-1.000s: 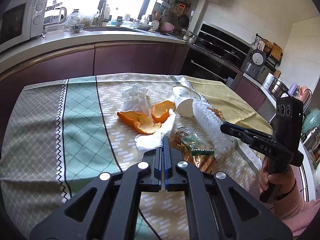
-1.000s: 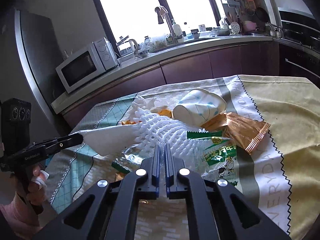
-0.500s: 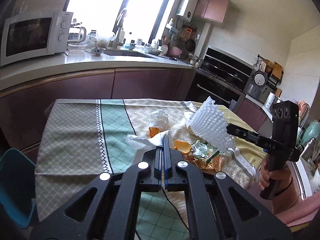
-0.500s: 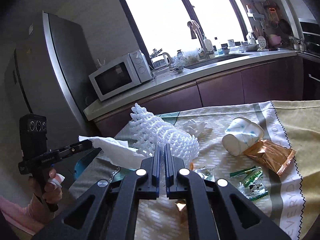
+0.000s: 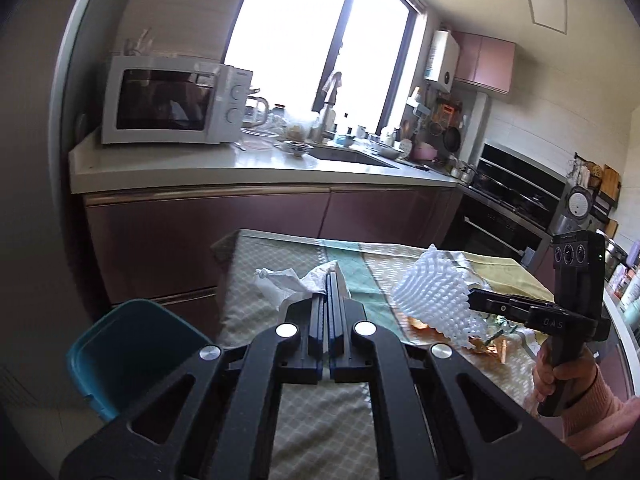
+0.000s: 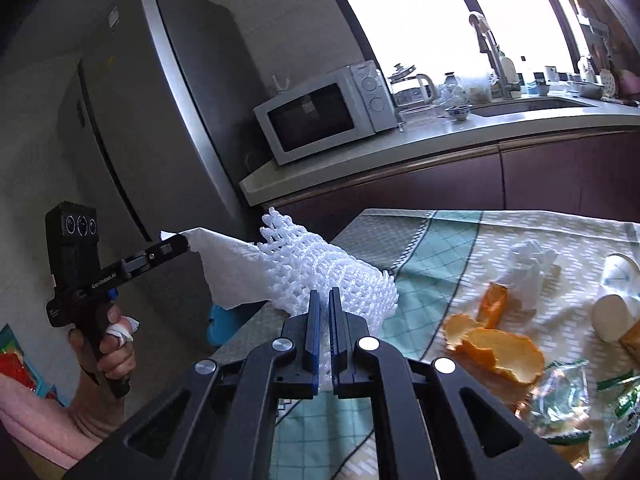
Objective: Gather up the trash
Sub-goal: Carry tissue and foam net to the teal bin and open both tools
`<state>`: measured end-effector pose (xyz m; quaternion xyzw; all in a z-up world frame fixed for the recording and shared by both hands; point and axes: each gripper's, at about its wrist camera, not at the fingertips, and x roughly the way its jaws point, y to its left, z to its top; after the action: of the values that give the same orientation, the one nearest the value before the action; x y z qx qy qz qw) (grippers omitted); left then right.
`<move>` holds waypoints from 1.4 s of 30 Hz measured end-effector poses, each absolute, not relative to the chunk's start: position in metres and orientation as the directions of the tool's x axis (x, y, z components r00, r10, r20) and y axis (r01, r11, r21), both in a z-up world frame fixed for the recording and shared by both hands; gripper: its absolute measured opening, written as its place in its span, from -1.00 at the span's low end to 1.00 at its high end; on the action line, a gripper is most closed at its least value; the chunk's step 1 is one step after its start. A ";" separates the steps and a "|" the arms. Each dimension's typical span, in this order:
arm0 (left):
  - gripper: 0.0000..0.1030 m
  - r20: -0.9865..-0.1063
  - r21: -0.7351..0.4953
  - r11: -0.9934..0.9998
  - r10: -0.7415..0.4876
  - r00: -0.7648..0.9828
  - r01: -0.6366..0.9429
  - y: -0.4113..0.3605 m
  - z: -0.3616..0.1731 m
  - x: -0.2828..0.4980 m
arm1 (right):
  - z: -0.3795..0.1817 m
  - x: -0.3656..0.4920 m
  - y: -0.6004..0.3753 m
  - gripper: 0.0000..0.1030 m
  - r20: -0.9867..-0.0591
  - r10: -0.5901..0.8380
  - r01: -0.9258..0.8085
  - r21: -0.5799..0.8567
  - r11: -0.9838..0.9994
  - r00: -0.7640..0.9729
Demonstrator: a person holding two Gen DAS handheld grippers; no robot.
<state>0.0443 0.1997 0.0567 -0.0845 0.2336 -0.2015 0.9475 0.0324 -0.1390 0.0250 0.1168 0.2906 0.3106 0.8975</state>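
1. Two pieces of trash are now off the table and in the air, where a second ago both lay among the litter. This is the biggest change.
2. Bin: a blue bin (image 5: 136, 354) has come into the left wrist view at lower left, beside the table (image 5: 276, 252) edge. A second ago it was out of frame. Judgement: both hands are swinging toward it for the drop.
3. Foam net: the right gripper (image 6: 325, 312) has its jaws pressed narrowly together on the white foam fruit net (image 6: 324, 272), which stands up ahead of the fingers at frame centre.
4. Tissue: the left gripper (image 5: 333, 294) has its jaws clamped tight on a crumpled white tissue (image 5: 288, 282), which trails to the left of the fingertips.
5. Remaining litter: orange peel (image 6: 496, 344), a paper cup (image 6: 612, 316), a second tissue wad (image 6: 528, 264) and wrappers (image 6: 568, 400) sit on the cloth at right of the right wrist view. Judgement: the task is under way, with several more trips needed.
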 end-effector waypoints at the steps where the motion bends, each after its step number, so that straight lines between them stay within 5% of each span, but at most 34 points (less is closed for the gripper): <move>1: -0.97 -0.413 -0.252 0.915 -0.395 0.821 0.314 0.212 0.056 0.042 | 0.025 0.038 -0.126 -0.93 -0.449 0.646 -0.514 0.391 0.763 0.618; 13: -0.97 -0.543 -0.286 0.958 -0.190 0.818 0.032 0.336 -0.007 0.056 | 0.020 0.095 0.031 -0.93 -0.460 0.800 -0.716 0.398 0.573 0.385; 26: -0.94 -0.679 -0.362 0.930 -0.217 0.701 -0.063 0.361 -0.095 0.119 | -0.045 0.150 0.137 -0.91 -0.669 0.684 -0.679 0.358 0.640 0.291; 30: -0.65 -0.720 -0.334 0.938 -0.193 0.667 -0.090 0.360 -0.113 0.127 | -0.062 0.159 0.146 -0.82 -0.723 0.627 -0.650 0.332 0.684 0.290; 33: -0.63 -0.730 -0.317 0.943 -0.175 0.660 -0.102 0.358 -0.117 0.127 | -0.067 0.159 0.145 -0.60 -0.732 0.620 -0.643 0.334 0.689 0.284; 42: -0.49 -0.684 -0.279 0.958 -0.151 0.713 -0.065 0.333 -0.095 0.108 | -0.043 0.139 0.099 -0.56 -0.674 0.667 -0.638 0.367 0.677 0.319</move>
<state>0.1081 0.3334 -0.0950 -0.1428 0.3778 -0.0237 0.9145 0.1394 0.0986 -0.0434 0.0169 0.4232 0.4018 0.8119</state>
